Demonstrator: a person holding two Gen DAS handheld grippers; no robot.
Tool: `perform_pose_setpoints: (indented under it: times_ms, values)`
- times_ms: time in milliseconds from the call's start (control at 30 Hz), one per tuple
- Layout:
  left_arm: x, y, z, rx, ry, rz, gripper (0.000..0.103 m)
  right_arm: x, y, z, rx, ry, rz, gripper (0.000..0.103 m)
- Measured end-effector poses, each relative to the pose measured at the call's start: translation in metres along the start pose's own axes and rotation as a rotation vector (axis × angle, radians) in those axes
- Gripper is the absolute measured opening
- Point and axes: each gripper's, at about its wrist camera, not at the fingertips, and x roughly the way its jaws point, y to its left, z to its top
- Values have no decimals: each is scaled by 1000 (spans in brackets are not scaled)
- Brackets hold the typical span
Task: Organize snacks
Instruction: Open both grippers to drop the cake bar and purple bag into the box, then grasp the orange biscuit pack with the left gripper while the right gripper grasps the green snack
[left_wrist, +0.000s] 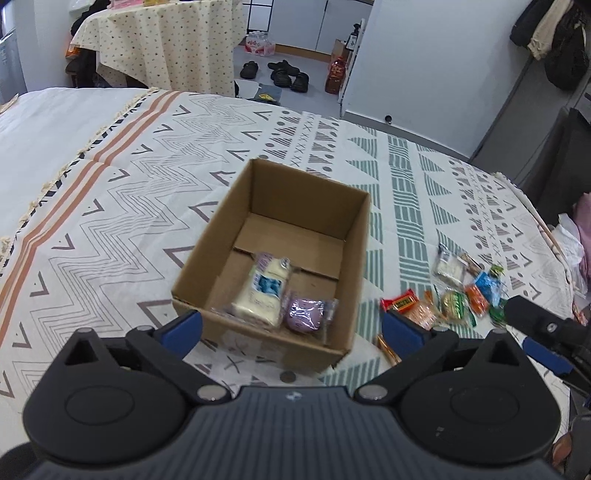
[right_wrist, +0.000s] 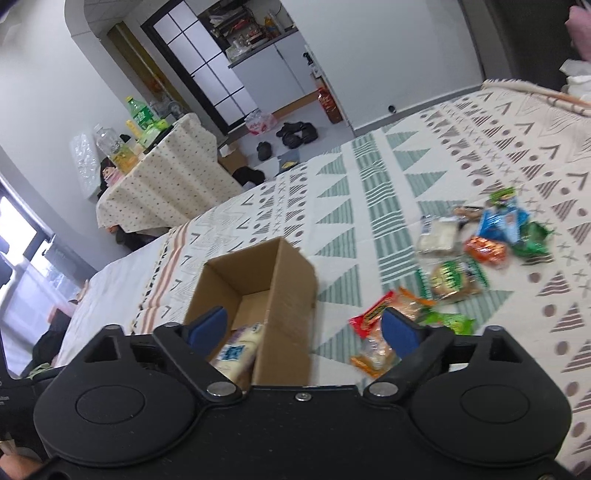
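Patterned bedspread (left_wrist: 155, 192) carries the box (left_wrist: 207, 273), two snacks inside; both claws (left_wrist: 291, 326) (right_wrist: 304, 330) gape empty, so the next pick is from the pile (right_wrist: 458, 280) right of it.

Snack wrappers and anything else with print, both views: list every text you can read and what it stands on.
None can be read.
Red wrapper: yellow lettering, blurred.
Cream pack in the box: blue label, too blurred.
Green-label bottle: too small.
Remaining wrappers: blurred.
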Motion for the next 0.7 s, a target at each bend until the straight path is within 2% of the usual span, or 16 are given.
perform_pose_setpoints:
  times_ms: [200,567,700]
  values:
    - [-9,-18,-9,19,-7,-2,103,-18,-19,1,-2,-28,-14,102]
    - [-19,-54,-23,54,-27,-38,103,-45,-49,0,-65,-36,-20,103]
    - [-21,-67,-27,62,-32,-51,103,-53,-64,1,-48,-25,-6,103]
